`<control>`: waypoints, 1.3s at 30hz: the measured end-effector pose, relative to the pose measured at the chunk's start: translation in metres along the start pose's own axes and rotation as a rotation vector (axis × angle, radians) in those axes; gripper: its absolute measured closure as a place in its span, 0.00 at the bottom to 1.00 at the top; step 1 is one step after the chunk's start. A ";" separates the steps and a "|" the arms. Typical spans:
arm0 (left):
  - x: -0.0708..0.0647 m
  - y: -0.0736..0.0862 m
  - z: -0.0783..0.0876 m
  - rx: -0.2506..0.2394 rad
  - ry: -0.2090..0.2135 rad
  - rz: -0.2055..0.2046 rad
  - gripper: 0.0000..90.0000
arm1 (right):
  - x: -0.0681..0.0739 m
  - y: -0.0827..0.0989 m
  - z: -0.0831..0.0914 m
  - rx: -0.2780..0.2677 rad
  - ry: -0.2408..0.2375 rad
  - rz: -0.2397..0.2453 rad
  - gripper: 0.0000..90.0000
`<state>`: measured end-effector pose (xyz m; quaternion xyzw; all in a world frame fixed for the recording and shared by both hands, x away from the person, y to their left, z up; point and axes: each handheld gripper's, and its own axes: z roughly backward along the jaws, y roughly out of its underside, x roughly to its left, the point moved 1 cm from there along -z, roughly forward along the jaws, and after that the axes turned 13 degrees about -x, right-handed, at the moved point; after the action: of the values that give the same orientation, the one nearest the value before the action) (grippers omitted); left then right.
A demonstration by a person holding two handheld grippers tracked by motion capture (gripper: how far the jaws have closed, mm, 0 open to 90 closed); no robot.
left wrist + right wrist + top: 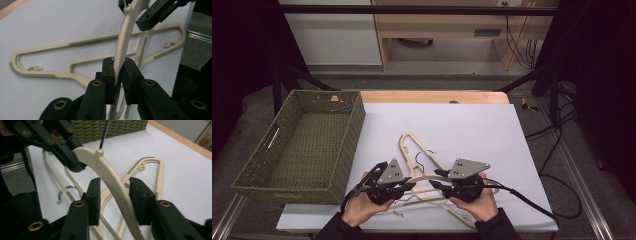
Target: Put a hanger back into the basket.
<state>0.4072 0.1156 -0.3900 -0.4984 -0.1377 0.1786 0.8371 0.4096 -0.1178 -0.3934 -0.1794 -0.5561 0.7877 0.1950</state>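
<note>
A cream plastic hanger (424,177) with a black wire hook is held just above the white sheet, between the two hands. My left gripper (118,67) is shut on one arm of this hanger (125,37), its pads pressed on both sides. My right gripper (115,187) stands open around the other arm (100,162), with a gap at each pad. In the high view the left gripper (412,186) and the right gripper (434,184) face each other near the front edge. The left gripper's jaws also appear in the right gripper view, closed on the hanger's shoulder (72,160).
Another cream hanger (412,145) lies flat on the white sheet (472,130) behind the hands, and more lie under them. A metal hook (63,192) rests on the sheet. A green woven basket (354,125) stands at the left.
</note>
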 end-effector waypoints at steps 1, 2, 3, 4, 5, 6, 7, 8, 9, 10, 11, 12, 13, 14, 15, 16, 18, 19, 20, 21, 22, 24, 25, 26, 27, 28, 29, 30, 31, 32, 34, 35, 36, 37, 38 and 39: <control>-0.001 0.000 0.000 -0.005 0.017 0.006 0.92 | 0.000 0.000 0.000 -0.002 0.008 0.005 0.65; -0.002 0.000 0.000 -0.012 0.038 0.019 0.93 | 0.000 0.001 0.000 0.000 0.017 0.011 0.63; -0.003 0.000 -0.001 -0.017 0.058 0.027 0.94 | -0.001 0.001 -0.001 0.002 0.026 0.022 0.61; -0.005 -0.001 -0.001 -0.028 0.069 0.042 0.96 | -0.001 0.002 -0.001 0.002 0.038 0.029 0.58; -0.006 -0.001 0.000 -0.029 0.061 0.035 0.96 | -0.001 0.002 -0.001 0.000 0.046 0.034 0.56; -0.007 -0.002 0.000 -0.031 0.053 0.038 0.96 | -0.001 0.002 -0.001 -0.003 0.054 0.033 0.55; -0.007 -0.003 0.001 -0.038 0.051 0.043 0.96 | -0.002 0.002 0.000 -0.006 0.049 0.024 0.54; -0.007 -0.003 0.003 -0.044 0.046 0.051 0.96 | -0.003 0.001 0.002 -0.013 0.048 0.014 0.52; -0.006 -0.003 0.004 -0.045 0.036 0.052 0.96 | -0.005 -0.001 0.006 -0.040 0.065 0.009 0.47; -0.005 -0.003 0.006 -0.046 0.022 0.055 0.96 | -0.006 -0.002 0.009 -0.057 0.071 0.005 0.44; -0.003 -0.003 0.007 -0.052 0.005 0.061 0.96 | -0.006 -0.002 0.009 -0.057 0.071 0.005 0.44; -0.002 -0.003 0.008 -0.051 -0.010 0.070 0.96 | -0.008 -0.003 0.012 -0.072 0.077 -0.003 0.42; 0.000 -0.003 0.010 -0.051 -0.026 0.074 0.96 | -0.010 -0.004 0.016 -0.090 0.086 -0.015 0.39; 0.002 -0.003 0.011 -0.054 -0.040 0.079 0.96 | -0.013 -0.004 0.019 -0.105 0.098 -0.025 0.37; 0.003 -0.002 0.012 -0.055 -0.053 0.084 0.96 | -0.018 -0.004 0.026 -0.130 0.123 -0.048 0.32; 0.005 -0.002 0.014 -0.057 -0.068 0.090 0.96 | -0.018 -0.004 0.026 -0.130 0.123 -0.048 0.32; 0.009 -0.002 0.018 -0.065 -0.092 0.102 0.96 | -0.024 -0.003 0.032 -0.148 0.144 -0.075 0.29; 0.011 -0.002 0.020 -0.074 -0.108 0.113 0.96 | -0.026 -0.003 0.035 -0.156 0.153 -0.089 0.27; 0.013 -0.003 0.023 -0.077 -0.118 0.122 0.96 | -0.029 -0.002 0.038 -0.168 0.161 -0.111 0.26; 0.014 -0.003 0.025 -0.082 -0.127 0.127 0.96 | -0.031 -0.001 0.039 -0.174 0.175 -0.120 0.24; 0.015 -0.004 0.028 -0.091 -0.139 0.135 0.96 | -0.032 0.000 0.041 -0.178 0.181 -0.128 0.23; 0.018 -0.006 0.034 -0.110 -0.161 0.153 0.96 | -0.036 0.001 0.044 -0.191 0.196 -0.142 0.22; 0.020 -0.008 0.039 -0.124 -0.174 0.163 0.96 | -0.038 0.001 0.045 -0.199 0.200 -0.149 0.22; 0.021 -0.010 0.043 -0.137 -0.186 0.166 0.96 | -0.040 0.002 0.048 -0.206 0.204 -0.158 0.21; 0.022 -0.012 0.047 -0.145 -0.192 0.166 0.96 | -0.042 0.002 0.049 -0.214 0.210 -0.166 0.21; 0.023 -0.015 0.052 -0.159 -0.201 0.165 0.96 | -0.043 0.003 0.051 -0.217 0.215 -0.168 0.21; 0.025 -0.017 0.058 -0.173 -0.209 0.164 0.96 | -0.045 0.003 0.053 -0.220 0.220 -0.171 0.20; 0.027 -0.022 0.067 -0.193 -0.222 0.158 0.96 | -0.046 0.003 0.055 -0.225 0.228 -0.171 0.20; 0.029 -0.024 0.072 -0.200 -0.228 0.154 0.96 | -0.048 0.003 0.059 -0.232 0.234 -0.176 0.20; 0.030 -0.027 0.076 -0.208 -0.237 0.154 0.96 | -0.049 0.004 0.060 -0.236 0.244 -0.178 0.20; 0.035 -0.035 0.088 -0.217 -0.261 0.139 0.96 | -0.050 0.004 0.062 -0.239 0.247 -0.184 0.19; 0.039 -0.039 0.093 -0.220 -0.270 0.135 0.96 | -0.051 0.005 0.063 -0.240 0.251 -0.181 0.19; 0.042 -0.042 0.097 -0.224 -0.275 0.134 0.96 | -0.052 0.005 0.064 -0.244 0.254 -0.184 0.18; 0.045 -0.043 0.101 -0.226 -0.279 0.132 0.96 | -0.053 0.005 0.064 -0.242 0.261 -0.184 0.18; 0.049 -0.046 0.105 -0.232 -0.283 0.132 0.96 | -0.053 0.006 0.065 -0.241 0.263 -0.184 0.17; 0.053 -0.047 0.110 -0.240 -0.283 0.136 0.96 | -0.053 0.006 0.065 -0.241 0.265 -0.186 0.17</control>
<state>0.4175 0.2040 -0.2944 -0.5727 -0.2404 0.2851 0.7301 0.4221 -0.1996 -0.3749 -0.2514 -0.6299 0.6638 0.3153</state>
